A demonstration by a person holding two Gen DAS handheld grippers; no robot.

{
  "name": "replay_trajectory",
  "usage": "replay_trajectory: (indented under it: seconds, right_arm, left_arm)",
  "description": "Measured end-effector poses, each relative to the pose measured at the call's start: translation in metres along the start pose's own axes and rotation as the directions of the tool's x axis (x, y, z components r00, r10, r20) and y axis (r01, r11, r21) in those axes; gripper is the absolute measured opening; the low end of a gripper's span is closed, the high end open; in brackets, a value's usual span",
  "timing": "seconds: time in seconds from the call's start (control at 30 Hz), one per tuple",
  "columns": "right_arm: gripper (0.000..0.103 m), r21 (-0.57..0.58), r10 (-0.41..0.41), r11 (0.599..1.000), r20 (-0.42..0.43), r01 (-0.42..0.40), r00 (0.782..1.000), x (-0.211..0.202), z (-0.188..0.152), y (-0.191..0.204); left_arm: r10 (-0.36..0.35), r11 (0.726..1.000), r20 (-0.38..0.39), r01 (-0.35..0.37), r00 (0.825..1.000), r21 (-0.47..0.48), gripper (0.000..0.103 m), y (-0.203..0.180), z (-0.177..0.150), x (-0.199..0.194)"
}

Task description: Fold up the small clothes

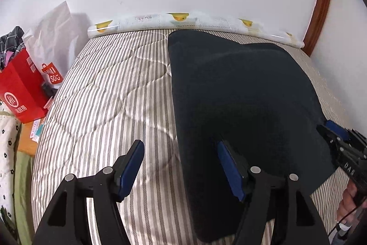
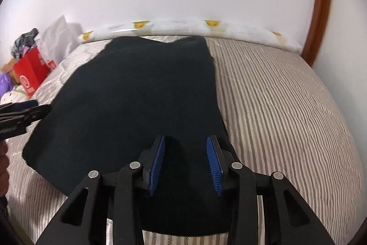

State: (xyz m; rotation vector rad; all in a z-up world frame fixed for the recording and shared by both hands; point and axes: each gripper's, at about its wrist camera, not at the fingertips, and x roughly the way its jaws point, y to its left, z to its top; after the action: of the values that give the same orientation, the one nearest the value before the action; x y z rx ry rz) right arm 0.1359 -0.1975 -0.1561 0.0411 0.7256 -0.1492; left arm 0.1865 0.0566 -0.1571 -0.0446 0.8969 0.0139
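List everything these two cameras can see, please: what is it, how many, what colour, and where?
dark garment: one, black or very dark, spread flat on the bed.
striped bed cover: one, beige and white stripes, under the garment.
rolled mat: one, white with yellow motifs, along the wall at the bed's far edge.
red bag: one, red with white print, beside the bed at far left.
white bag: one, white, behind the red bag.
wooden frame: one, brown, at the wall on the right.
left hand-held gripper: one, black with blue pads, jaws open over the garment's left edge.
right hand-held gripper: one, black with blue pads, jaws apart above the garment.
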Motion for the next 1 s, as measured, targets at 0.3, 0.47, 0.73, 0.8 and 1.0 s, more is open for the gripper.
replay_trajectory:
  seconds: [0.3, 0.47, 0.73, 0.8, 1.0]
  right_arm:
    - [0.037, 0.0, -0.04, 0.999, -0.023, 0.04, 0.999, -0.001, 0.001, 0.003]
    - [0.037, 0.005, -0.049, 0.999, -0.033, 0.049, 0.998, -0.003, 0.001, 0.004]
    - [0.037, 0.03, -0.043, 0.999, -0.038, 0.044, 0.998, -0.015, -0.002, 0.001]
    - [0.037, 0.037, -0.038, 0.999, -0.039, 0.039, 0.999, -0.017, -0.004, -0.001]
    - [0.037, 0.048, -0.052, 0.997, -0.038, 0.053, 0.998, -0.028, -0.011, -0.003]
  left_arm:
    - [-0.016, 0.999, 0.002, 0.016, 1.0, -0.038, 0.066, 0.003, -0.017, -0.01]
    - [-0.027, 0.998, 0.0, 0.027, 1.0, -0.057, 0.067, 0.005, -0.024, -0.013]
    - [-0.042, 0.997, 0.0, 0.042, 0.999, -0.071, 0.067, 0.01, -0.033, -0.02]
    - [-0.042, 0.996, 0.0, 0.042, 0.999, -0.074, 0.067, 0.009, -0.035, -0.023]
    - [-0.033, 0.997, 0.002, 0.033, 0.999, -0.074, 0.067, 0.007, -0.039, -0.03]
